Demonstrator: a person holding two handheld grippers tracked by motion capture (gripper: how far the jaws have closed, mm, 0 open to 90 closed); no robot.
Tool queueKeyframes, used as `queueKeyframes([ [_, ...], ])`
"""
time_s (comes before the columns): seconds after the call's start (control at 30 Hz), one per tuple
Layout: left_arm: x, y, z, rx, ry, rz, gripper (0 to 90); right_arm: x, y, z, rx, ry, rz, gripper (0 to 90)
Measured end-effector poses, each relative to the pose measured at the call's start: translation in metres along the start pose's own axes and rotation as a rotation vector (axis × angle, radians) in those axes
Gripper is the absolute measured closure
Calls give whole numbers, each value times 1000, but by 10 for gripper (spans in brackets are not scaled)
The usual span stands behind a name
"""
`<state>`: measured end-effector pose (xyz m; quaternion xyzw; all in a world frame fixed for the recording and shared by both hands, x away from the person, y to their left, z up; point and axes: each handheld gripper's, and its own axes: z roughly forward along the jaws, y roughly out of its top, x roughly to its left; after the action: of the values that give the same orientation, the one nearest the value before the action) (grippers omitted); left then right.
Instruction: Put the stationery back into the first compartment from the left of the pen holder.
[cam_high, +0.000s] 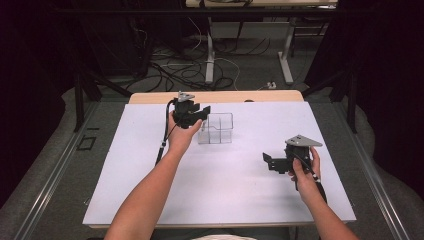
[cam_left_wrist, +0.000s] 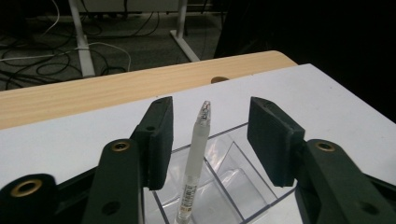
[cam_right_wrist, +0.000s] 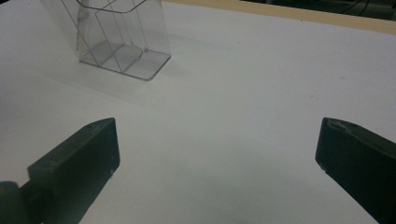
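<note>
One pen (cam_left_wrist: 195, 163) (upright) in organizer (cam_left_wrist: 243, 186).

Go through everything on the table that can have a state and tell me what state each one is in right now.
Pen: standing tilted in a compartment of the organizer, touched by neither jaw.
Clear organizer: upright on the white table, holding the pen.
Left gripper: open, jaws either side of the pen.
Right gripper: open, holding nothing, above bare table.
</note>
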<state>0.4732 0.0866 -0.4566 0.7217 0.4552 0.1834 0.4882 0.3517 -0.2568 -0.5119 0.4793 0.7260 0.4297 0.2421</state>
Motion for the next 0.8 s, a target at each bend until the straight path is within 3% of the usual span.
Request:
queueKeyframes([
  [0.43,-3,3,-25,15,-39,13,366,0,1,-1,-5,-2,3,0],
  [0.57,-1,2,-35,7,-56,15,317,1,1,-2,-2,-2,3,0],
  [0.67,0,-1,-44,-12,-72,-9,279,1,1,-1,-4,-4,3,0],
  [0.8,2,-3,-56,-19,-77,8,220,1,1,-1,-6,-2,-2,0],
])
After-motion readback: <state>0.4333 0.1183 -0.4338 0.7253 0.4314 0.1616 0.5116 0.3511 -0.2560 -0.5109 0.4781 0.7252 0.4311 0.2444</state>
